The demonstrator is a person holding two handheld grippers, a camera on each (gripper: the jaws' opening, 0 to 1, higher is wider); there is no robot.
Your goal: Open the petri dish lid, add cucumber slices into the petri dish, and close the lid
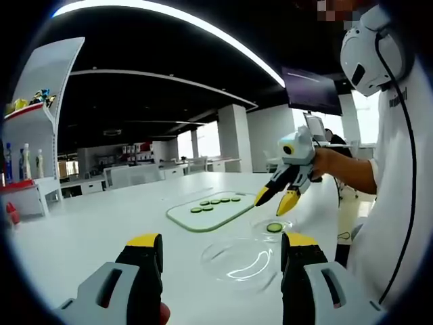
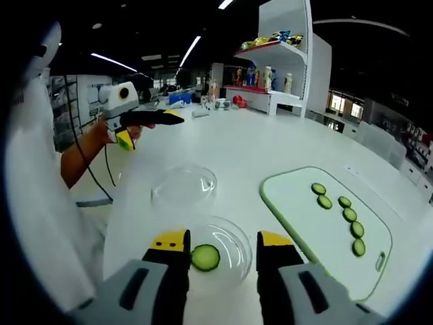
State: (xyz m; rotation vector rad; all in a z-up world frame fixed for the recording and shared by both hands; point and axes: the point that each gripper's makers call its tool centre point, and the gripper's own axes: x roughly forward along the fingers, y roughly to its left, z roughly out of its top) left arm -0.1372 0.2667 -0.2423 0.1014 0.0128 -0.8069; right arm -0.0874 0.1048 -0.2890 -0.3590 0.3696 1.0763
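Note:
A clear petri dish [image 2: 233,245] lies on the white table with one cucumber slice [image 2: 205,257] in it. My right gripper [image 2: 222,242] hovers just above the dish, open, nothing between its jaws. The clear lid [image 2: 184,186] lies separately beyond it. In the left gripper view the lid [image 1: 237,261] lies just ahead of my open left gripper [image 1: 222,245]. Farther off sit the dish [image 1: 260,229] with the slice [image 1: 274,227], and the right gripper [image 1: 277,198] above them. The left gripper [image 2: 150,128] hangs over the table's far left side.
A green-edged white cutting board [image 2: 304,223] with several cucumber slices [image 2: 349,214] lies right of the dish; the board [image 1: 183,215] also shows in the left gripper view. The person's white-clothed body [image 1: 399,203] stands at the table edge. A shelf with bottles [image 2: 270,78] is behind.

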